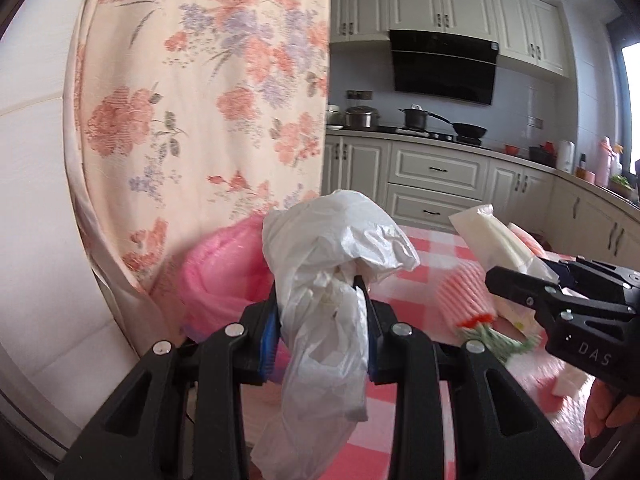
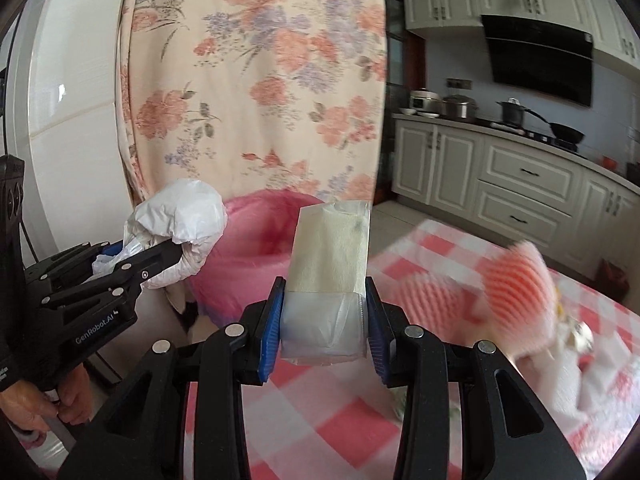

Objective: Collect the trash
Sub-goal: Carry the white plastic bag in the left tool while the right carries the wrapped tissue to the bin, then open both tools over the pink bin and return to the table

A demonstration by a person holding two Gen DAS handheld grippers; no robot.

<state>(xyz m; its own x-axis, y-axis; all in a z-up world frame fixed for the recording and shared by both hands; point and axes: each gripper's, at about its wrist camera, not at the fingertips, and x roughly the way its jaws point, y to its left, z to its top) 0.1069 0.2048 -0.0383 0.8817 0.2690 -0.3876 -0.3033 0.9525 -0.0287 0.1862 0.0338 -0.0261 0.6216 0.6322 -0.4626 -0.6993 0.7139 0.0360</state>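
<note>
My left gripper [image 1: 320,320] is shut on a crumpled white plastic bag [image 1: 336,264], held above the table's left edge; it also shows in the right wrist view [image 2: 176,256] with the bag [image 2: 180,216]. My right gripper [image 2: 324,320] is shut on a beige tissue pack in clear wrap [image 2: 330,256]; it shows at the right in the left wrist view [image 1: 532,280] with the pack [image 1: 492,236]. A bin lined with a pink bag [image 2: 256,240] stands just beyond both grippers, also in the left wrist view [image 1: 224,268].
The table has a red-and-white checked cloth [image 2: 332,432]. A pink ribbed cloth item [image 2: 520,280] with other bits lies at its right. A floral curtain [image 1: 208,100] hangs behind the bin. Kitchen cabinets [image 1: 436,176] line the back.
</note>
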